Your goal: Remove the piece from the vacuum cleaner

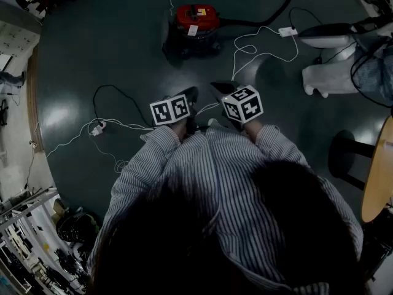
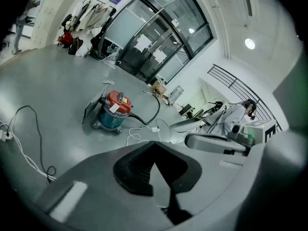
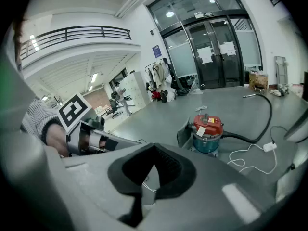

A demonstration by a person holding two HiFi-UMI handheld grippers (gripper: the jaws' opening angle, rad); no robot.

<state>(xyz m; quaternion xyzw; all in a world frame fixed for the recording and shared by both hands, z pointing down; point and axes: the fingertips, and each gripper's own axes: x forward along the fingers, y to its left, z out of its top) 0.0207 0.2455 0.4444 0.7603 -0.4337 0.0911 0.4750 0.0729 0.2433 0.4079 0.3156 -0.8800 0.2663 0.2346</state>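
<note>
Both grippers held low, side by side, over the grey floor [image 1: 110, 54]. Left gripper [image 2: 154, 144]: fingers [image 2: 134, 170] pressed together, nothing between. Right gripper [image 3: 154, 147]: fingers likewise closed tight, empty. We see the vacuum cleaner [image 1: 197, 22], red lid on a teal body, standing on the floor ahead, well apart from both. A black hose [image 3: 251, 140] runs from its side.

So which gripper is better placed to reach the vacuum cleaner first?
Probably the left gripper. Both are shut, empty and far from the vacuum cleaner, but the dark panel beside it is on that side; the hose leaves rightward.
</note>
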